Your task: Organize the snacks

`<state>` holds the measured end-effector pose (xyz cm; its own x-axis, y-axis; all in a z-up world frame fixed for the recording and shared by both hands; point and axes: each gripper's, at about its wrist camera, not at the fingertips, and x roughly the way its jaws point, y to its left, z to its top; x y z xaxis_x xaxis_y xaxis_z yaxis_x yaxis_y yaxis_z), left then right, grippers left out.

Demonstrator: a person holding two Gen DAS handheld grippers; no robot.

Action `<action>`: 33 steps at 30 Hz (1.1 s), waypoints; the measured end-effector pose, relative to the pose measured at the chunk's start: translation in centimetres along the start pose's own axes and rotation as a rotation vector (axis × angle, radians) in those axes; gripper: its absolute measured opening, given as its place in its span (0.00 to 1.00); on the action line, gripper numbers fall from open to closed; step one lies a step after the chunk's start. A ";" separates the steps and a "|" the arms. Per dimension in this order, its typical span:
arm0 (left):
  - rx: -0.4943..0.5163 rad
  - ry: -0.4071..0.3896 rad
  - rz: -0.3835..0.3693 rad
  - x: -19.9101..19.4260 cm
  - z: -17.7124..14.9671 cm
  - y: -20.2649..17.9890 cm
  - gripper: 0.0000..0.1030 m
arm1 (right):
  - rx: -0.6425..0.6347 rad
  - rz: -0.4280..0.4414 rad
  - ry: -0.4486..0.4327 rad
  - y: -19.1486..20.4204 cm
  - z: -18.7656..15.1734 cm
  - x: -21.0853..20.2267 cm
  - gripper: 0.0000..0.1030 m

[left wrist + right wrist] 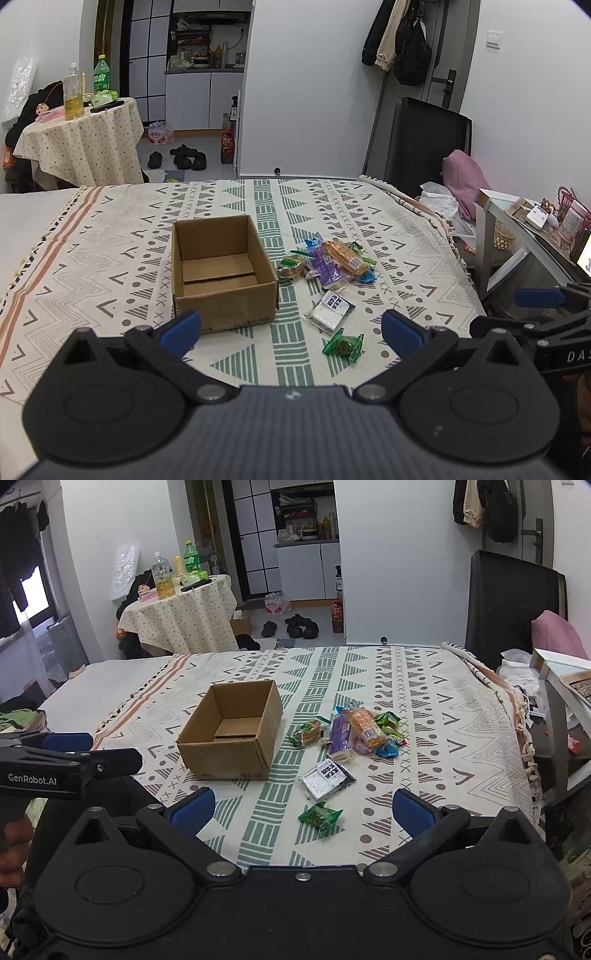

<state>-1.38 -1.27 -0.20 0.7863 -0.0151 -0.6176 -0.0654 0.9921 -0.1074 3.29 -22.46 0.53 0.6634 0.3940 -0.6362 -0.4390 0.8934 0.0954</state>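
We hold both grippers wide apart and empty at the near edge of the bed, the left gripper and right gripper poised, we judge, to start sorting. Nearest lies a green candy, just beyond it a black-and-white packet, its long axis slanting from near left to far right. Farther on, towards the right edge, a heap of snacks lies loose on the patterned blanket; an orange pack tops the heap, running near to far. Left of the heap, the open, empty cardboard box sits mouth up, ready, apparently, to receive them.
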 end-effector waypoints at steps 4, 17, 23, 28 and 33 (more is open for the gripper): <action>0.000 0.000 -0.001 0.0 0.0 0.0 1.00 | 0.001 -0.001 0.002 0.0 0.0 0.0 1.00; -0.010 0.001 -0.009 -0.1 -0.2 0.0 1.00 | -0.005 -0.015 -0.001 -0.1 0.1 -0.1 1.00; -0.026 0.002 -0.004 -0.1 0.1 0.4 1.00 | 0.001 -0.015 -0.006 -0.2 0.3 -0.2 1.00; -0.028 0.001 -0.009 -0.2 0.1 0.4 1.00 | 0.003 -0.015 -0.004 -0.2 0.4 -0.2 1.00; -0.030 -0.001 -0.012 -0.2 0.1 0.4 1.00 | 0.013 -0.012 -0.003 -0.2 0.4 -0.3 1.00</action>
<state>-1.50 -0.86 -0.09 0.7879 -0.0271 -0.6152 -0.0740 0.9876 -0.1382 3.43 -22.62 0.99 0.6705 0.3836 -0.6350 -0.4229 0.9009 0.0977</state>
